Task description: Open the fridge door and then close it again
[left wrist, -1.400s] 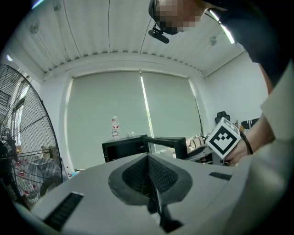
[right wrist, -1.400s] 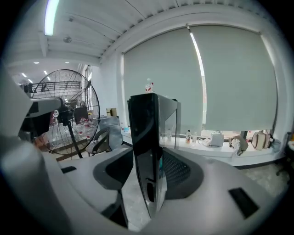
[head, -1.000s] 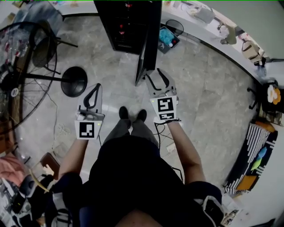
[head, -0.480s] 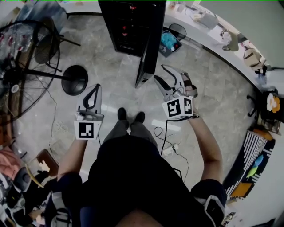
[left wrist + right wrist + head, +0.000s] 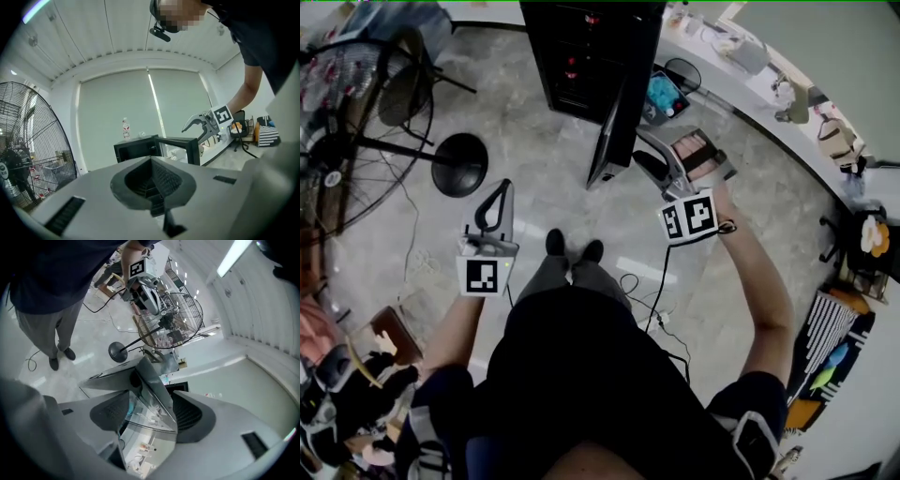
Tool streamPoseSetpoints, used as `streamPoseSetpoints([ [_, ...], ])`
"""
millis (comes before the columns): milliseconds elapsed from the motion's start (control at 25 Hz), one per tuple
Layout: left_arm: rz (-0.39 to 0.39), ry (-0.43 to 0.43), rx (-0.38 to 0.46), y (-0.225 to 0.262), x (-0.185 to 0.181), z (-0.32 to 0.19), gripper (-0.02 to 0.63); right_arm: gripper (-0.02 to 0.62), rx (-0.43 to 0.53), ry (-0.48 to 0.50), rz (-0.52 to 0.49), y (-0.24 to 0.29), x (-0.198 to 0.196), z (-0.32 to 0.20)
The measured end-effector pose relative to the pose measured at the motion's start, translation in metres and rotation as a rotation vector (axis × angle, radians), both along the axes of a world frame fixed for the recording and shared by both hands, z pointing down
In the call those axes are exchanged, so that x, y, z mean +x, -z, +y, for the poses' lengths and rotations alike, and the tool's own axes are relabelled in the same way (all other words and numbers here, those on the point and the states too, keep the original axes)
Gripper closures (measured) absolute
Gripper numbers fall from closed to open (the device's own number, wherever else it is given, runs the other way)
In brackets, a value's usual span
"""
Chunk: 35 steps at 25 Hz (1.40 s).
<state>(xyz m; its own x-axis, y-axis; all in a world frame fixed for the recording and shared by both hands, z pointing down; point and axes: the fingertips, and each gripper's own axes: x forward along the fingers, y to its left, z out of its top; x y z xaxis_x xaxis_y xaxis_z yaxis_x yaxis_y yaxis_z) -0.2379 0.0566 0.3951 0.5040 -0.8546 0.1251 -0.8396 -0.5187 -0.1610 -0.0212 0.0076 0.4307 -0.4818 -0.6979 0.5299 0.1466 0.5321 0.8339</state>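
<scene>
The small black fridge (image 5: 591, 56) sits on the floor in front of the person, and its fridge door (image 5: 614, 131) is swung well out towards them, seen nearly edge-on from above. What has changed in the last second is all on the right side. The right gripper (image 5: 645, 152) was lying flat by the door's free edge with its marker cube facing up. It has since rolled over onto its side and lifted a little, and its fingers (image 5: 110, 411) have just been spreading. In the right gripper view the glass pane of the door (image 5: 150, 427) runs straight through the gap between them. Neither pad looks pressed on it, so I'd call that grip released rather than holding. The left gripper (image 5: 502, 186) hangs off to the person's left, well apart from the fridge and near the big fan (image 5: 337, 141). Its fingers (image 5: 152, 187) are clenched on nothing, and it hasn't shifted while the other hand worked. To my eye the opening half is done, with the door standing wide and the hand letting go of it. What remains is the closing, and I'd guess the right hand needs either a fresh hold on that edge or a push on the door's outer face to swing it back.
</scene>
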Motion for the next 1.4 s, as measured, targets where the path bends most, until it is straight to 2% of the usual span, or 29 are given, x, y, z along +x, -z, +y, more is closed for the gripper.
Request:
streamPoseSetpoints([
  [280, 0.002, 0.02, 0.013, 0.002, -0.002, -0.001, 0.581, 0.258, 0.099, 0.206, 0.219, -0.014, -0.002, -0.011],
  [560, 0.006, 0.055, -0.01, 0.0, -0.009, 0.001, 0.583, 0.235, 0.104, 0.327, 0.318, -0.032, -0.01, -0.019],
  [920, -0.019, 0.079, -0.017, -0.004, -0.017, 0.004, 0.581, 0.234, 0.049, 0.361, 0.317, -0.042, -0.02, -0.026],
  [1400, -0.024, 0.097, -0.043, -0.008, -0.02, 0.009, 0.583, 0.239, 0.0, 0.27, 0.285, -0.04, -0.059, -0.045],
])
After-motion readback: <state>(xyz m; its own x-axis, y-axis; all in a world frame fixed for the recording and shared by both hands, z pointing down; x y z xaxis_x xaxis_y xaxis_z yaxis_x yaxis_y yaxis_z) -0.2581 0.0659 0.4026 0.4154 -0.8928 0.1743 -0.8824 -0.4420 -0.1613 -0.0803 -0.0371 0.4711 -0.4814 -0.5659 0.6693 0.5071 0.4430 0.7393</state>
